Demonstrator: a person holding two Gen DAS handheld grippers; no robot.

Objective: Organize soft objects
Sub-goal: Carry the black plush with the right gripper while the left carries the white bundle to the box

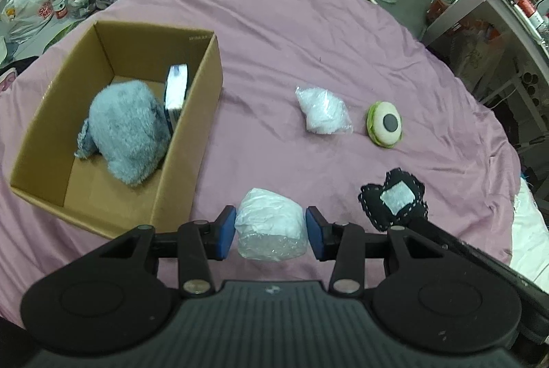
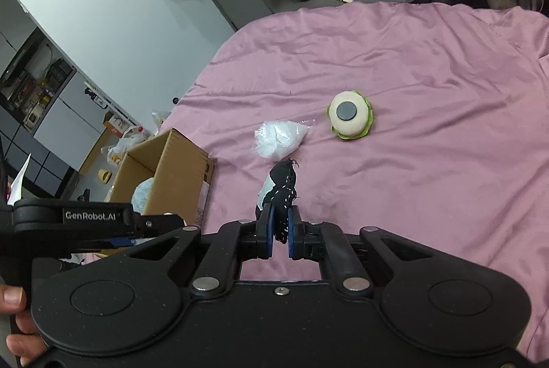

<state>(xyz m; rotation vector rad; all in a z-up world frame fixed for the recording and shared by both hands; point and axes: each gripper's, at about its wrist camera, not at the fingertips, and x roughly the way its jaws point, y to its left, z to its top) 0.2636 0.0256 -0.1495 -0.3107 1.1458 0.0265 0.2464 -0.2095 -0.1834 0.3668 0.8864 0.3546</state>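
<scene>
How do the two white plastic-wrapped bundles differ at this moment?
The near bundle is gripped between the blue pads of the left hand-held gripper; the far bundle lies free on the pink sheet. The near one looks rounded and smooth, the far one crinkled and more pointed. Both are white, wrapped in clear plastic, and outside the cardboard box.

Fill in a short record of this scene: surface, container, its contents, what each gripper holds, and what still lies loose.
surface: pink bedsheet
container: cardboard box
in box: grey plush toy
left gripper: shut on white wrapped bundle
right gripper: shut on black stitched cushion
loose: clear bag of white filling, green-and-cream eye toy
</scene>
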